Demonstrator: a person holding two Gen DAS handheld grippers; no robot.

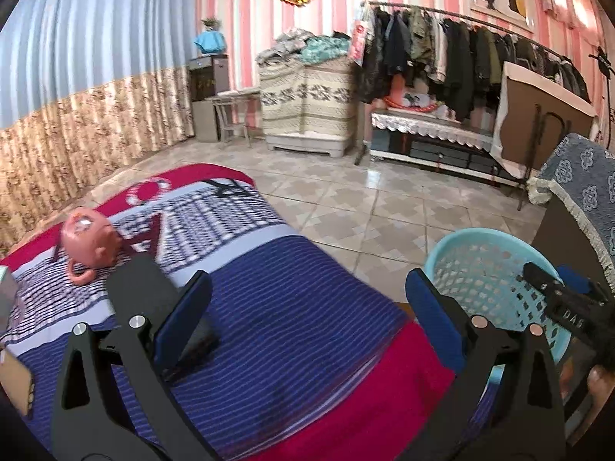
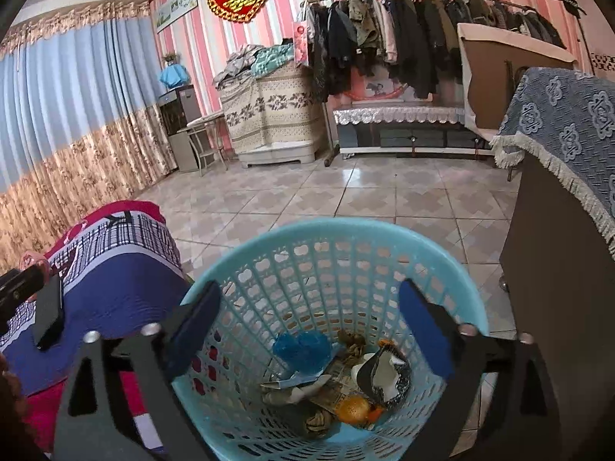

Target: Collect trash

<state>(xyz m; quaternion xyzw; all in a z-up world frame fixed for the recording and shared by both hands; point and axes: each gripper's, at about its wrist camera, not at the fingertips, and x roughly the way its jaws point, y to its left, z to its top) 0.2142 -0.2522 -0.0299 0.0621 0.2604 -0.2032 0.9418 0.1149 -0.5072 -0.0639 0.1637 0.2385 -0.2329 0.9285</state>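
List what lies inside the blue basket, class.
The blue basket holds a crumpled blue bag, an orange peel, a torn wrapper and paper scraps. Whatever lies beneath that pile is covered.

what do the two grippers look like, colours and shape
Both match: the left gripper and right gripper have matte black angular frames with triangular cut-outs, silver round bolt heads, and flat blue pads lining each finger's inner face. No cables or sleeves visible.
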